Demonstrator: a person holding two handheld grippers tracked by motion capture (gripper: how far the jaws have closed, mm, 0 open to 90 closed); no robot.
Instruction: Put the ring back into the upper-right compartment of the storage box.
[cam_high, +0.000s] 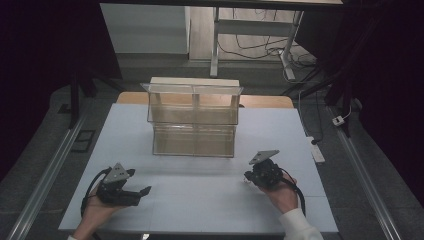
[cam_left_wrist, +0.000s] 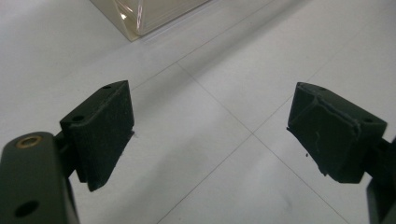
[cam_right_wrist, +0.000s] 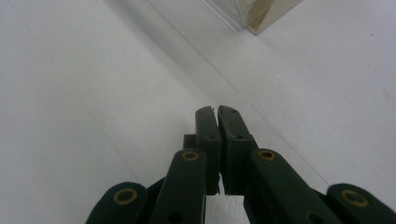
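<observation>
- The left gripper (cam_high: 142, 192) rested low over the near left part of the white table (cam_high: 200, 210), its jaws spread wide with nothing between them; in the left gripper view the two black pads (cam_left_wrist: 105, 128) framed only bare table.
- The right gripper (cam_right_wrist: 217, 114) sat near the right edge of the table, toward the near side, jaws clenched together. In the right gripper view the pads met with no more than a hairline gap; something pale showed low between the linkage, too unclear to name, so I cannot tell whether anything was pinched there.
- The clear two-tier organizer (cam_high: 194, 120) stood upright at the middle of the table toward the far edge, well apart from both grippers. Its corner appeared at the top of the left gripper view (cam_left_wrist: 140, 16) and of the right gripper view (cam_right_wrist: 252, 11).
- Its compartments looked empty, as far as the high view allowed.
- Judged from this, the work stood at its very beginning or at a pause: neither gripper touched the organizer, and any reach toward it was not yet made.
</observation>
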